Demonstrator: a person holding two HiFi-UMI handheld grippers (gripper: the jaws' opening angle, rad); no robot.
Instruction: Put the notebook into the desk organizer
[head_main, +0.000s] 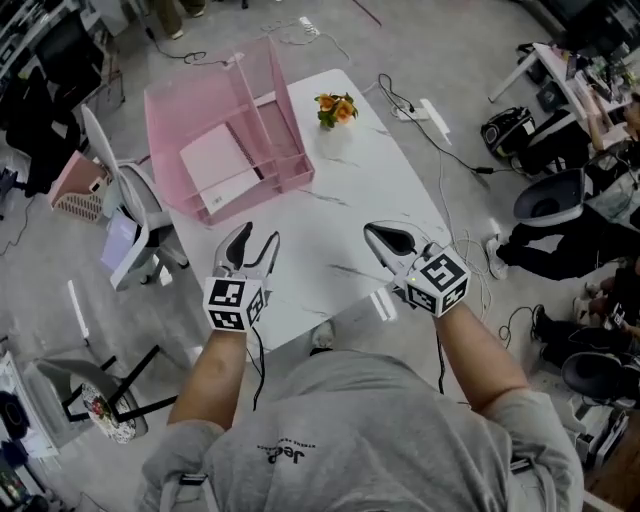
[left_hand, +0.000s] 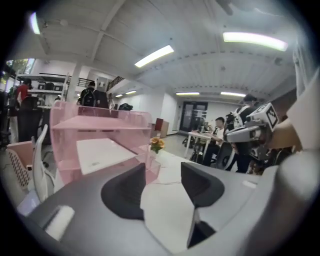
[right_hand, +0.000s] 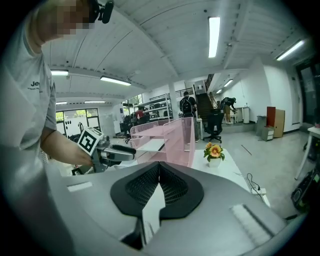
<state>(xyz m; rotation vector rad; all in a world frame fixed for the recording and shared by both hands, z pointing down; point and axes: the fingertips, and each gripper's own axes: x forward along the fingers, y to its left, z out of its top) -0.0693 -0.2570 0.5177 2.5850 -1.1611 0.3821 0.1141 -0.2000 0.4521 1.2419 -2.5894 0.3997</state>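
Observation:
The pink mesh desk organizer (head_main: 265, 90) stands at the far left end of the white marble table (head_main: 370, 190). A pale notebook (head_main: 220, 165) lies flat inside it on the lower shelf, also seen as the notebook (left_hand: 102, 152) in the left gripper view, inside the organizer (left_hand: 100, 122). My left gripper (head_main: 256, 238) hovers over the table's near edge, just short of the organizer, jaws apart with nothing between them (left_hand: 162, 172). My right gripper (head_main: 375, 232) hangs over the table's middle, its jaws closed together and empty (right_hand: 159, 167). From there the organizer (right_hand: 170, 135) is ahead to the left.
A small pot of orange flowers (head_main: 336, 108) stands on the table right of the organizer. A white office chair (head_main: 130, 200) sits against the table's left side. A power strip and cables (head_main: 425, 110) lie on the floor beyond. People sit at desks on the right (head_main: 560, 230).

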